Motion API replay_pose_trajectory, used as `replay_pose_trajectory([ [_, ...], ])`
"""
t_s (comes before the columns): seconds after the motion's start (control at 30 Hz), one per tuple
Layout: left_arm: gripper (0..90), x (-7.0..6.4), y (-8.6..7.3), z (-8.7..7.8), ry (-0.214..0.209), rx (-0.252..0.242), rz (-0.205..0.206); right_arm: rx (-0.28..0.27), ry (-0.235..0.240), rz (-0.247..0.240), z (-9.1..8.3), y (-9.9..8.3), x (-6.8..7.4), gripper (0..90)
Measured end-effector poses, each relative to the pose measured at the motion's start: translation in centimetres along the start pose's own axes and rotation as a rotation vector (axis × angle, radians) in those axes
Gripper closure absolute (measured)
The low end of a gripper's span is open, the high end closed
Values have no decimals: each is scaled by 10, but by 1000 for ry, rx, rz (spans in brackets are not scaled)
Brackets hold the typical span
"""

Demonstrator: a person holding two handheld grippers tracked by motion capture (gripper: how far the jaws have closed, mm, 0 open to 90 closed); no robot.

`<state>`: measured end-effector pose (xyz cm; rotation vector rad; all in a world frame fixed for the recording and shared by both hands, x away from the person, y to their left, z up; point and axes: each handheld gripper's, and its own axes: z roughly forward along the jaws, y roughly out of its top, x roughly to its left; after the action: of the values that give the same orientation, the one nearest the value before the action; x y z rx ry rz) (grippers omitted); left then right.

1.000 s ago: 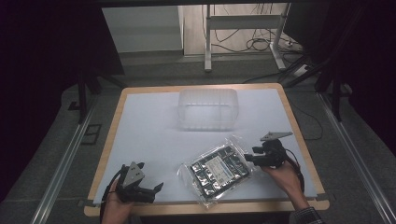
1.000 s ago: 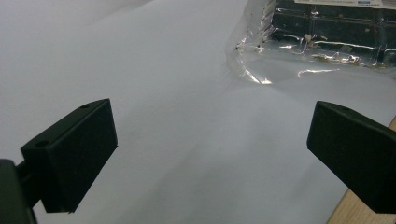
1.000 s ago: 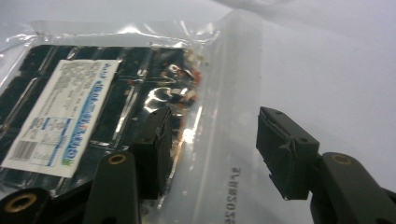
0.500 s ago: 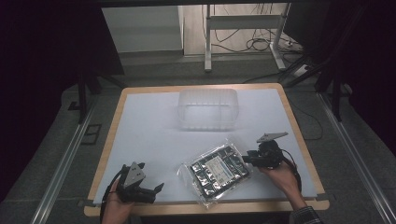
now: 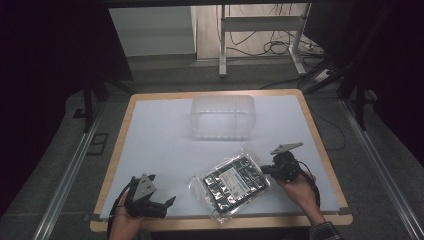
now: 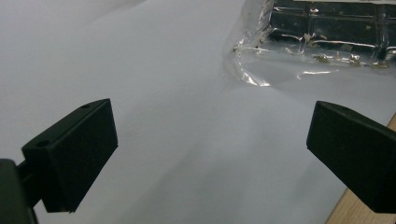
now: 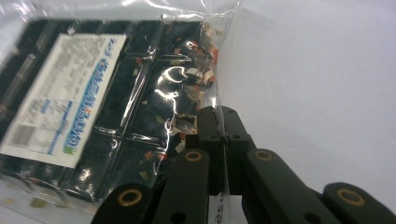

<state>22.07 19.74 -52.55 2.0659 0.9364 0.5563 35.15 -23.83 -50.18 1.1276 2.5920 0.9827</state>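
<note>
A clear plastic bag [image 5: 231,181] lies flat on the white table surface [image 5: 160,140], in the near half and right of centre. It holds a dark tray divided into square cells, with a white printed label [image 7: 63,95] on top. Small red, white and green flakes sit loose inside the bag near its right edge. In the high view the bag lies skewed to the table edges.

The right gripper [image 5: 268,170] is at the bag's right edge. In the right gripper view its jaws are closed together on the thin clear film of the bag's margin, which passes between them; the tray itself lies just left of the jaws, outside the grip. The person's right hand [image 5: 300,190] holds this gripper from the near right, and a cable trails from it.

The left gripper [image 5: 167,202] rests near the front left corner of the table, well apart from the bag, held by the left hand [image 5: 125,220]. In the left gripper view its jaws stand wide apart with nothing between them; the bag's crinkled corner [image 6: 252,70] lies beyond them to the upper right.

A clear, empty-looking plastic container [image 5: 222,116] stands at the far middle of the table, well apart from the bag. The table has a light wooden rim [image 5: 120,145]. Beyond it are dark floor, cables and a metal stand [image 5: 222,37].
</note>
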Motion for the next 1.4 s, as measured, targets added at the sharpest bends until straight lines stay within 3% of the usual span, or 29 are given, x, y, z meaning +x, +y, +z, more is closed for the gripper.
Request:
replay_pose_trajectory([
  [0.23,15,0,0,-1,0,-6,-6,-73,75,44,-19,8,4,891],
  [0.43,11,1,1,-2,-6,-21,-13,-111,139,51,-42,27,12,891],
  [0.73,5,1,1,-4,-30,-50,-14,-171,210,-13,-82,69,35,892],
  [0.83,4,1,2,-5,-42,-63,-16,-179,216,-46,-93,82,43,892],
  [1.03,4,1,1,-4,-36,-54,-10,-189,177,-120,-112,104,57,892],
  [1.4,5,1,1,-4,-34,-53,-8,-216,112,-149,-133,127,54,893],
])
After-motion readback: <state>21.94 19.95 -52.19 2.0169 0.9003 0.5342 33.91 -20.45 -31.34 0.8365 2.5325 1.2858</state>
